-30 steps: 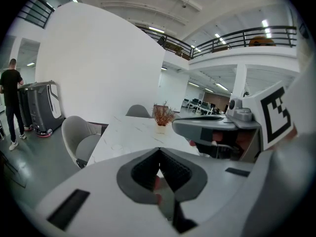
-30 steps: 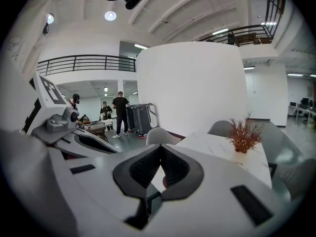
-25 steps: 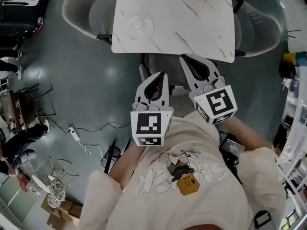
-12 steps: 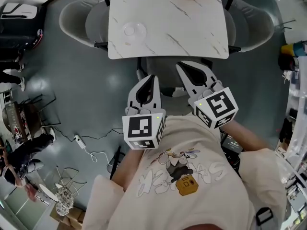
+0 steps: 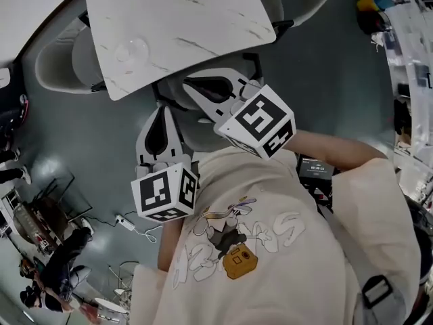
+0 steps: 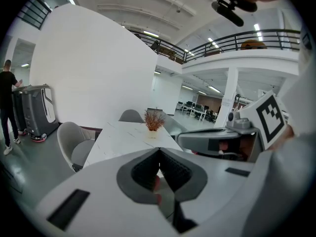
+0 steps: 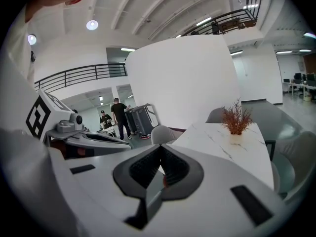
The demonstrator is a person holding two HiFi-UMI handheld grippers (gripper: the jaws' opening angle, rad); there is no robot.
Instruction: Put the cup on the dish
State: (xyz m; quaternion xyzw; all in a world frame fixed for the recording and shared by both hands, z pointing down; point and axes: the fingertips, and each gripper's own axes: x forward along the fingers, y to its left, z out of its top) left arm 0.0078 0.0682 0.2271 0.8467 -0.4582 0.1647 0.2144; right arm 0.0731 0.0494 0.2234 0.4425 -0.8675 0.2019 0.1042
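On the white marble table (image 5: 203, 19) lies a round clear glass piece (image 5: 130, 48), near the table's left edge; I cannot tell a cup from a dish in it. My left gripper (image 5: 162, 108) hangs below the table's near edge, shut and empty, well short of the glass. To its right my right gripper (image 5: 188, 82) points left under the table edge, also shut with nothing in it. In the left gripper view the left gripper (image 6: 159, 152) has its jaws together. The right gripper (image 7: 160, 149) shows its jaws meeting too. Neither gripper view shows the glass.
Grey chairs (image 5: 61, 63) stand round the table. A dried red plant (image 6: 154, 121) in a small pot sits mid-table, and the same plant (image 7: 236, 120) shows in the right gripper view. People (image 7: 118, 115) stand by a cart far off. A cable (image 5: 125, 223) lies on the floor.
The head view has swung and tilted, so the table now sits upper left. The left gripper has dropped lower left; the right gripper has risen and points left. Both stay shut.
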